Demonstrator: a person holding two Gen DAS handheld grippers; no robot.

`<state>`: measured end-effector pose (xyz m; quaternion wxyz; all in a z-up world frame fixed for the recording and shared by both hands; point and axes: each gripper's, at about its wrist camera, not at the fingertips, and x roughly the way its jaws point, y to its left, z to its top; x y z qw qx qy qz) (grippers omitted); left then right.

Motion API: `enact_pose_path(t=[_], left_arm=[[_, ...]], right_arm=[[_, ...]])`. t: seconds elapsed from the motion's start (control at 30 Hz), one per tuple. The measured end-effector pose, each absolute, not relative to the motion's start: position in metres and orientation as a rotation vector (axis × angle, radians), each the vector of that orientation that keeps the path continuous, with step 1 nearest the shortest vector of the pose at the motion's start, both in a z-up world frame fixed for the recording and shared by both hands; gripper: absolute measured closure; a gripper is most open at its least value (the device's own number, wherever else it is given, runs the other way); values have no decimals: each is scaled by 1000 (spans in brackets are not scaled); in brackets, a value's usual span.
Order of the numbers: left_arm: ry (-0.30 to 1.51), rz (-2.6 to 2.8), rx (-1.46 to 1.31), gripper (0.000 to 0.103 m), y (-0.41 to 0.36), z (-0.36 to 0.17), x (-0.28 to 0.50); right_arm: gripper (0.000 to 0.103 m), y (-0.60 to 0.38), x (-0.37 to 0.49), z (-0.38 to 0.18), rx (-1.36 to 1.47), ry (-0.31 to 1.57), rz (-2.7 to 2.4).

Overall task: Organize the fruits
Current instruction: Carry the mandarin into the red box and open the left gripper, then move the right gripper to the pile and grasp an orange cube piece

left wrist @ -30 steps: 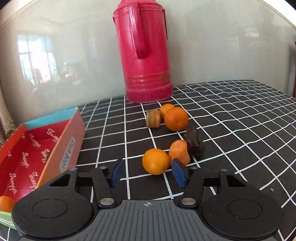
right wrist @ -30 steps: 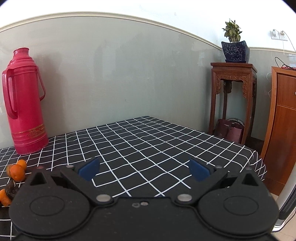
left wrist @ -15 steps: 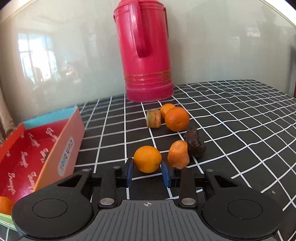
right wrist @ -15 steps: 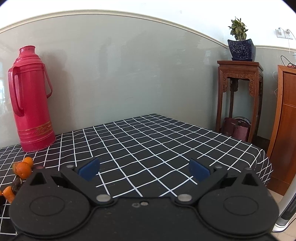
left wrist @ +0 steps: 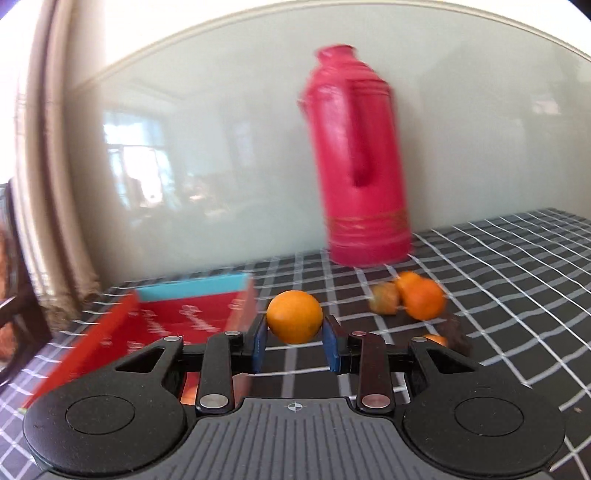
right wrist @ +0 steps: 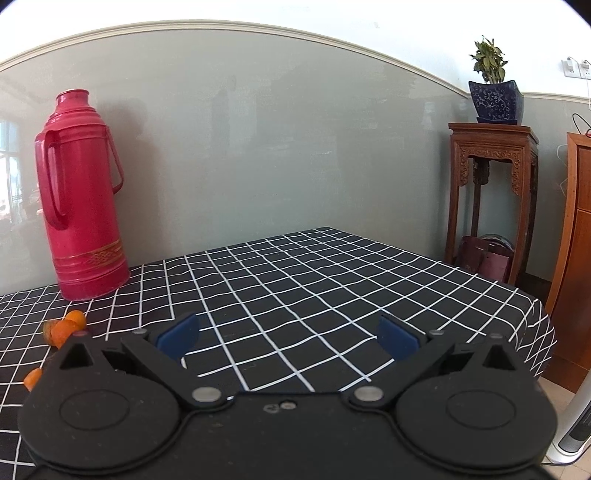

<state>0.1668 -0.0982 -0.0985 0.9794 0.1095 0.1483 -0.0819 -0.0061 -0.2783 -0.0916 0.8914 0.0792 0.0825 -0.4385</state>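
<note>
A glossy grey-green wall [right wrist: 280, 147] runs behind the table [right wrist: 332, 280], capped by a pale moulding [right wrist: 221, 27] with white wall above. The sheen mirrors a bright window [left wrist: 136, 166]. A black cloth with a white grid covers the table. At the right stands a carved wooden stand [right wrist: 491, 192] bearing a blue potted plant [right wrist: 495, 99], beside a wooden cabinet [right wrist: 576, 258].

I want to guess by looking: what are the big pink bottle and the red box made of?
The pink flask looks like glossy plastic or painted metal; it shines, so I cannot tell which. The red box looks like printed cardboard: thin flat walls with lettering.
</note>
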Motion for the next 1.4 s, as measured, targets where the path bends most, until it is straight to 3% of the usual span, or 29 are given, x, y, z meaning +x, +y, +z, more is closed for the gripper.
enact_pose_path(t=[0.63, 0.7, 0.77, 0.83, 1.03, 1.2, 1.4], left_arm=[[523, 175, 50, 70, 20, -103, 197], [515, 177, 42, 65, 25, -102, 194], [500, 187, 40, 41, 30, -99, 189], [473, 199, 36, 34, 34, -94, 183], [422, 204, 52, 32, 45, -88, 169], [408, 205, 55, 28, 56, -87, 165], [418, 219, 33, 26, 68, -87, 164]], right_arm=[[6, -222, 43, -92, 90, 211, -724], [6, -216, 48, -92, 87, 217, -702], [6, -211, 54, -93, 85, 225, -678], [6, -205, 60, -95, 80, 235, -654], [6, -196, 77, -100, 82, 266, -590], [15, -199, 90, -107, 99, 314, -601], [15, -200, 111, -117, 80, 398, -617]])
